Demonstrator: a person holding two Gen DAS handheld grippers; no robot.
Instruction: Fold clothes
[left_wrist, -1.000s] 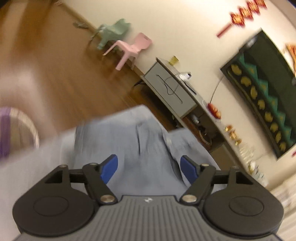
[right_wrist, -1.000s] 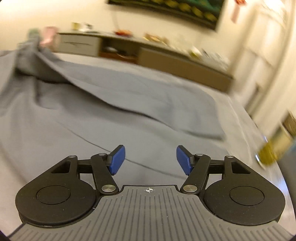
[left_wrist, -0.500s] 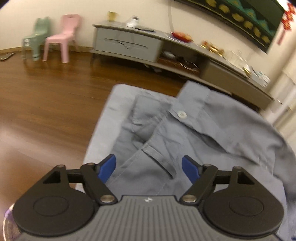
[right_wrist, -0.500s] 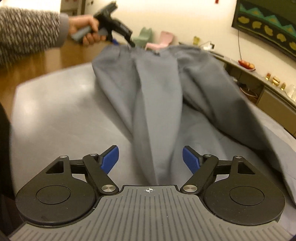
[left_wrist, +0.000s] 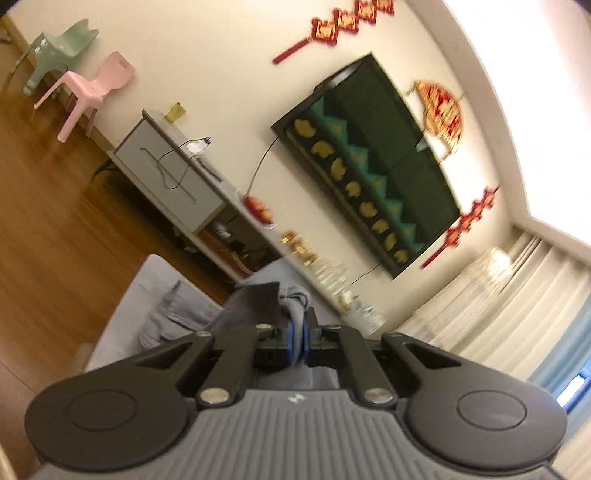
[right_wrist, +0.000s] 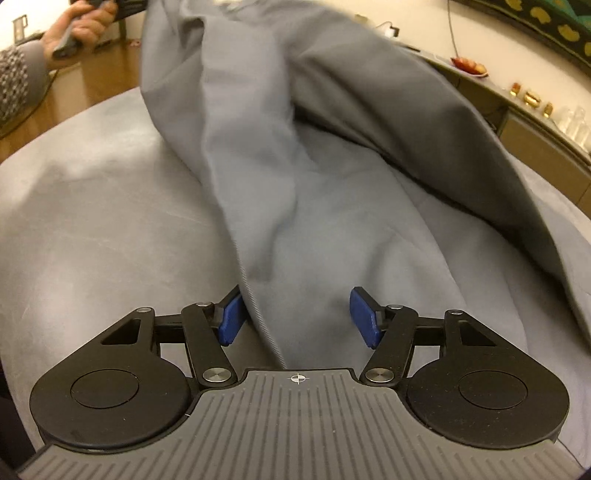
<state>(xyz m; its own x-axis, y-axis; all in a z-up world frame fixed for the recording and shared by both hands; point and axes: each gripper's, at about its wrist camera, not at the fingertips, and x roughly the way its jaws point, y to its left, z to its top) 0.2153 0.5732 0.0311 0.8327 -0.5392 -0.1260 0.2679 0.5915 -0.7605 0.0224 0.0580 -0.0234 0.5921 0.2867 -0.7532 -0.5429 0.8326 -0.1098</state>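
Observation:
Grey trousers (right_wrist: 258, 147) lie across a grey padded table (right_wrist: 92, 221), one end lifted at the far left. My left gripper (left_wrist: 296, 338) is closing, and its blue pads pinch a bunched fold of the trousers (left_wrist: 295, 306), raised off the table and tilted. In the right wrist view a hand (right_wrist: 85, 26) holds that gripper at the top left. My right gripper (right_wrist: 295, 317) hangs low over the near trouser leg, jaws closing. The cloth's stitched edge runs between its pads (right_wrist: 364, 317), which do not press on it.
A low grey TV cabinet (left_wrist: 173, 177) runs along the far wall under a dark screen (left_wrist: 369, 162). A pink chair (left_wrist: 96, 88) and a green chair (left_wrist: 55, 51) stand on the wooden floor (left_wrist: 48, 221). Pale curtains (left_wrist: 498, 314) hang at the right.
My left gripper has shut on the trousers' top end and lifted it, the view tilting up. My right gripper has slid closer along the leg, and its jaws have narrowed around the cloth.

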